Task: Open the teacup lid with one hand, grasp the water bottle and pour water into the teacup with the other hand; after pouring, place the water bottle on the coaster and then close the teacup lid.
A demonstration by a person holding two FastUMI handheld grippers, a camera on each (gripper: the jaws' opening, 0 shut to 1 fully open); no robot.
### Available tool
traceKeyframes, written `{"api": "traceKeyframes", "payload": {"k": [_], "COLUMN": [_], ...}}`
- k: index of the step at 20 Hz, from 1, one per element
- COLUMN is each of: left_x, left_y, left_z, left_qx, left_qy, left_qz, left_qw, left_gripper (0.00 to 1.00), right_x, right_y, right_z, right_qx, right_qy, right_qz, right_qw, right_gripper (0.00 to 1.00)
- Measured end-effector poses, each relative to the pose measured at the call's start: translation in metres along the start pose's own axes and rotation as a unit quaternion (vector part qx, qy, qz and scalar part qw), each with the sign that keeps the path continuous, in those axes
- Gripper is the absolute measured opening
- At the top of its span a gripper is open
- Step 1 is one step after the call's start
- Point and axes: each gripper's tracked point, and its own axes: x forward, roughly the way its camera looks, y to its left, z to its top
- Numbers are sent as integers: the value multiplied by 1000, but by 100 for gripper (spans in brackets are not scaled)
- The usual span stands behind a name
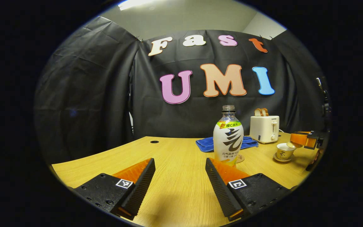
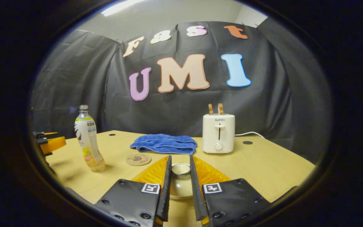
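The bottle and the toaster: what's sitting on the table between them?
In the right gripper view, a blue towel and a round coaster lie between the water bottle and the toaster.

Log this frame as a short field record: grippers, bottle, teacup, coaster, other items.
left gripper: open, above the table, facing the bottle
right gripper: shut on the lid, just above the teacup
bottle: upright on table, uncapped, not grasped
teacup: on its saucer, uncovered
coaster: bare, beside bottle
other: towel, toaster at the back
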Motion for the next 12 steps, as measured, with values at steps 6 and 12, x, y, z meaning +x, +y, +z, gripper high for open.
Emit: {"api": "traceKeyframes", "payload": {"k": [6, 12], "left_x": [1, 9], "left_y": [-40, -66], "left_z": [1, -3], "left_qx": [0, -3], "left_qy": [-2, 8], "left_qz": [-107, -160], "left_qw": [994, 987], "left_gripper": [93, 92], "right_x": [-20, -36], "right_y": [-10, -20], "right_z": [0, 0], "right_qx": [1, 0], "right_qy": [-1, -2], "right_qz": [-9, -14], "right_qw": [1000, 1000], "right_gripper": [35, 35]}}
